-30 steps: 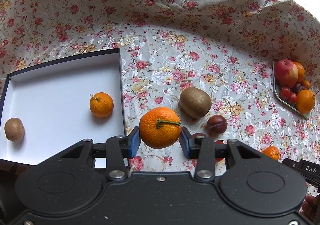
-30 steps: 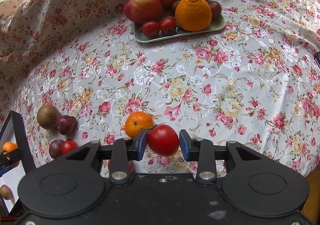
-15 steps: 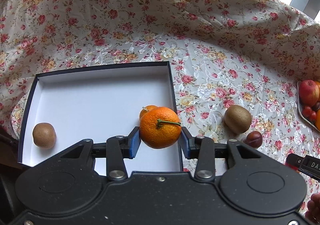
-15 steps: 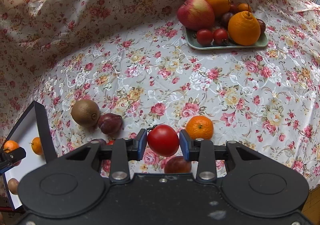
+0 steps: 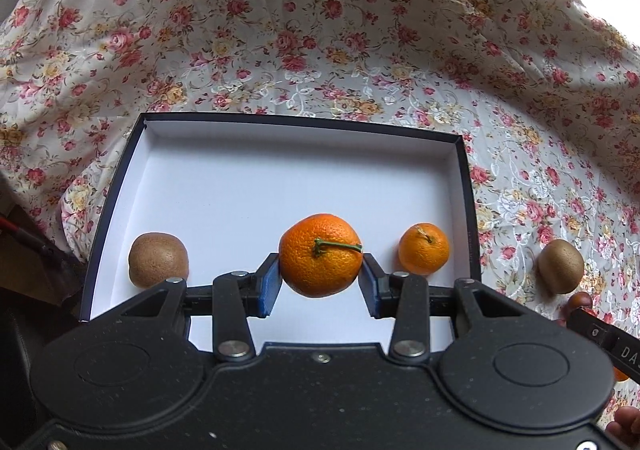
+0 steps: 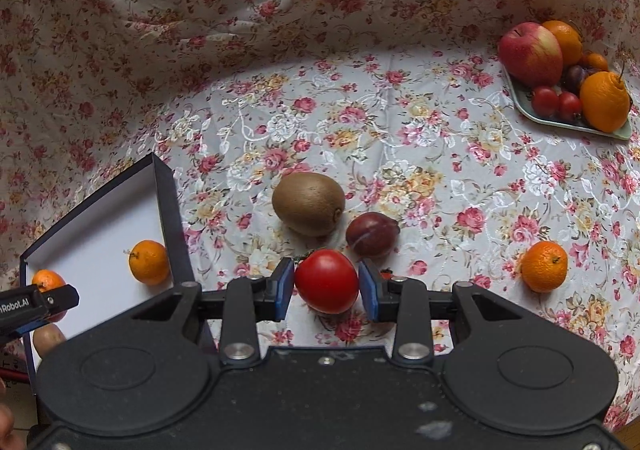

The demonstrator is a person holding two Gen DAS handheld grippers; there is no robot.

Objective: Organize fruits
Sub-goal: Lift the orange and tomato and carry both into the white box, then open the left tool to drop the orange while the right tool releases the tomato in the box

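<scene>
My left gripper [image 5: 320, 282] is shut on a large orange mandarin [image 5: 320, 255] with a green stem, held over the white floor of the dark-rimmed box [image 5: 280, 178]. In the box lie a smaller mandarin [image 5: 424, 249] at the right and a kiwi [image 5: 158, 260] at the left. My right gripper [image 6: 326, 288] is shut on a red tomato [image 6: 327, 281], held above the floral cloth just right of the box [image 6: 100, 234]. A kiwi [image 6: 309, 203], a dark plum [image 6: 372, 234] and a mandarin [image 6: 544, 266] lie on the cloth beyond it.
A pale green plate [image 6: 560, 122] at the far right holds an apple [image 6: 530, 48], oranges, small tomatoes and plums. Another kiwi [image 5: 560, 266] lies on the cloth right of the box. The cloth rises in folds behind. The left gripper [image 6: 32, 304] shows at the left edge.
My left gripper carried the large mandarin leftward from the cloth to over the box. My right gripper swung left with the tomato, toward the kiwi and plum near the box.
</scene>
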